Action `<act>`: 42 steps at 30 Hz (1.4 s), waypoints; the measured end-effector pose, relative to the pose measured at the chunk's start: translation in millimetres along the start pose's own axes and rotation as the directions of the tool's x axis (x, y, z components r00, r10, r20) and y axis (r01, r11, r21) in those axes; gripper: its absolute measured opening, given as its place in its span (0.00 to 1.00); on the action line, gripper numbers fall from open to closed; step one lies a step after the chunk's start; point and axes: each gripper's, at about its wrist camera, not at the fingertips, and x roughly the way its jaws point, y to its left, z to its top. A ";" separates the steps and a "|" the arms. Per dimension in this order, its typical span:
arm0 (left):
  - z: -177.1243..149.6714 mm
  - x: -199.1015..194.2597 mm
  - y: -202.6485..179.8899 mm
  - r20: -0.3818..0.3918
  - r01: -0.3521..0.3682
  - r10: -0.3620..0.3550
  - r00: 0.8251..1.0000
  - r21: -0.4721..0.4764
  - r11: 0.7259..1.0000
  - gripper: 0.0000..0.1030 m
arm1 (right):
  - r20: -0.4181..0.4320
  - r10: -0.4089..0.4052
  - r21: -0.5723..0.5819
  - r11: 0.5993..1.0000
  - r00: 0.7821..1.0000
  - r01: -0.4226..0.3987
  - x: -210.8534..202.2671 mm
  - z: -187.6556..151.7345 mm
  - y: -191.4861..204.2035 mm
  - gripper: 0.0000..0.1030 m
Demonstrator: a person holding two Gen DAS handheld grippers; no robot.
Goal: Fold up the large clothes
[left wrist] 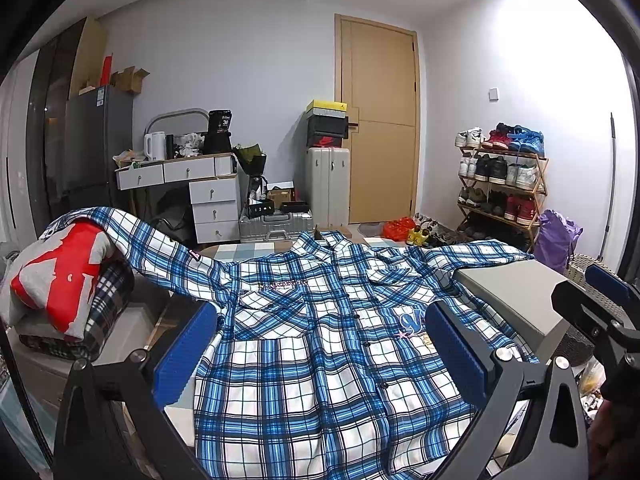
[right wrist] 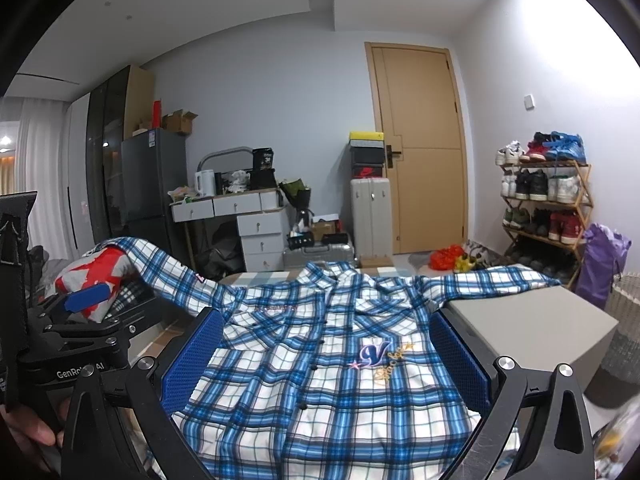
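Both my jaws stand wide, holding nothing, above the plaid shirt [left wrist: 320,344] spread buttoned-side up. Left gripper [left wrist: 320,356] view shows its hem nearer; right gripper [right wrist: 326,360] view alone shows the embroidered V crest [right wrist: 376,354] clearly.

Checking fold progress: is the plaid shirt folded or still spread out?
Spread out: the plaid shirt lies front-up, buttoned, both sleeves stretched sideways, one over the clothes pile.
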 end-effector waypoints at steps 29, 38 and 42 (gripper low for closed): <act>-8.5 44.6 -5.1 -0.095 0.019 -0.019 0.995 0.005 1.000 0.99 | -0.073 0.042 0.051 0.998 0.996 -0.038 38.8 -4.5 -29.1 1.00; -28.5 117.8 -8.2 -0.266 0.048 -0.049 0.963 -0.010 0.999 0.99 | -0.255 0.046 0.309 0.950 0.966 0.036 124.5 11.9 -198.9 1.00; -35.5 145.4 -13.4 -0.324 0.054 -0.052 0.945 -0.003 0.999 0.99 | -0.359 0.015 0.420 0.895 0.933 0.148 166.2 12.8 -308.9 1.00</act>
